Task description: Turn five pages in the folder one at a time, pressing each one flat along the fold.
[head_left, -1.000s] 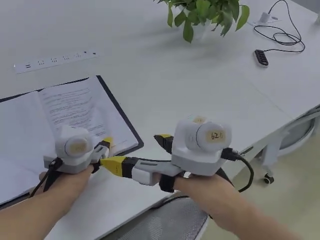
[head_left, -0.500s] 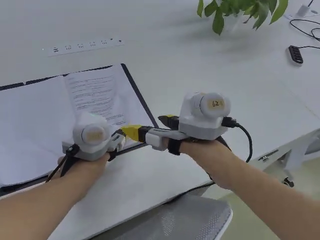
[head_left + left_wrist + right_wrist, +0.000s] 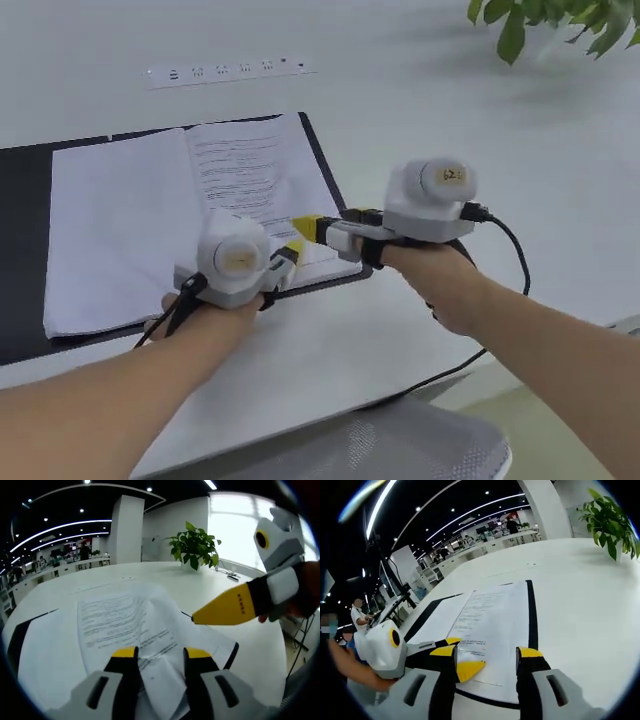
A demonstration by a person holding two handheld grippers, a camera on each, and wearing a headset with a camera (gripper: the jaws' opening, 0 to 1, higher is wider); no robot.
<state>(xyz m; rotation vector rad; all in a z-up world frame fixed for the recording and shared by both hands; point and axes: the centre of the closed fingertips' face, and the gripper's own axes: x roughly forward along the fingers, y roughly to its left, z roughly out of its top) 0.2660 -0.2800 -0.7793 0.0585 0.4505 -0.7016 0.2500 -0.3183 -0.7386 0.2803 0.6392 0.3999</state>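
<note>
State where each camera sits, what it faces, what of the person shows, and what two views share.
Head view: on the headset, looking down at the open folder; forearms, left gripper and right gripper show.
Left gripper view: on the left gripper, facing over the printed page toward the plant; the right gripper enters from the right.
Right gripper view: on the right gripper, facing across the folder; the left hand shows.
Shared: both gripper views show page and plant.
</note>
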